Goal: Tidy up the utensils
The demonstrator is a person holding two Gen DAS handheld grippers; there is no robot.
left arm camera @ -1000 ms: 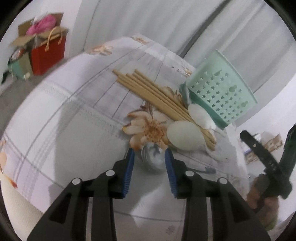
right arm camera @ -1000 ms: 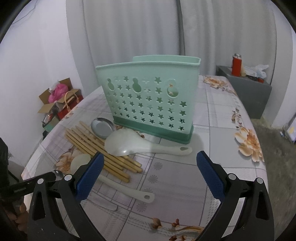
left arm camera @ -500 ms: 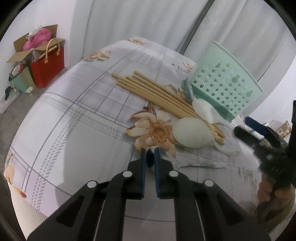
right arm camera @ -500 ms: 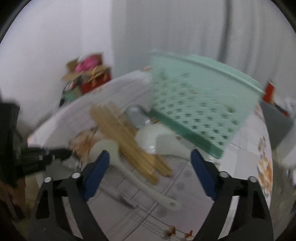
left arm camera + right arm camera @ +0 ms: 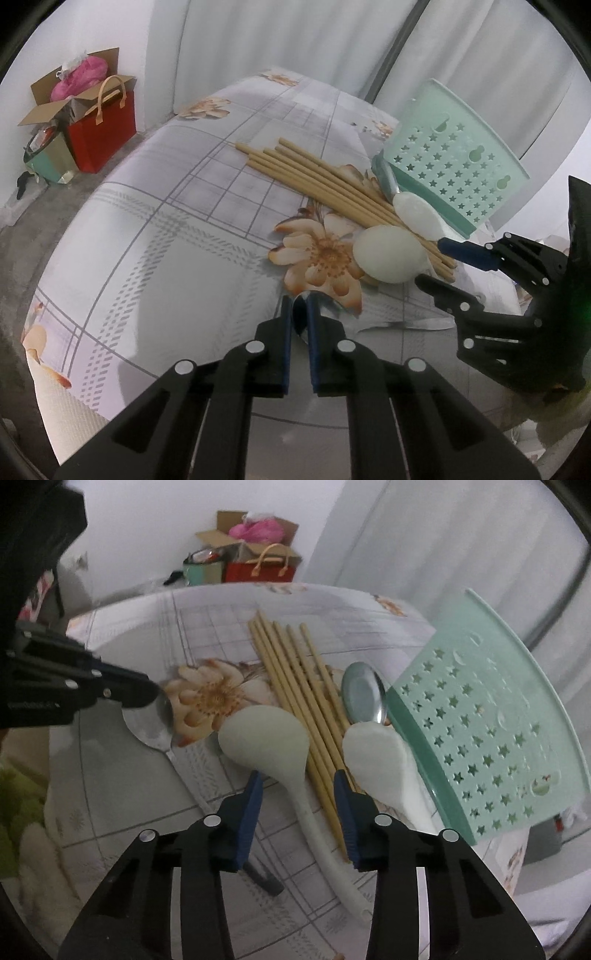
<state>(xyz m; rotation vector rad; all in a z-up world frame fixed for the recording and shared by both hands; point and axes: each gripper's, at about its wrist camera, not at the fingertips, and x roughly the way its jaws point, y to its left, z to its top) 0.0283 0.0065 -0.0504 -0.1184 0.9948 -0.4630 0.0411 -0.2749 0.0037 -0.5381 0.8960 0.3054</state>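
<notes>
left wrist view: left gripper (image 5: 299, 314) pinches the bowl rim of the steel spoon (image 5: 325, 301), pads pressed almost together on it
spoon place: on the cloth (image 5: 155, 240), just beside the flower print and the pale ladle (image 5: 388, 254)
spoon axis: bowl toward the camera, handle running off right across the cloth
holder: mint caddy (image 5: 454, 177) stands behind the chopsticks (image 5: 332, 184)
right wrist view: right gripper (image 5: 297, 786) is closing, jaws astride the ladle neck and some chopsticks, pads not yet pressing
ladle axis: bowl away from the camera, handle (image 5: 332, 853) running toward it, near parallel to the chopsticks
second spoon: lies bowl-up against the caddy foot, beside a white scoop (image 5: 384, 764)
doing it well: I judge the right jaws should close on the neck alone, clear of the sticks; the left should lift gently, since a rim pinch lets the spoon swing
</notes>
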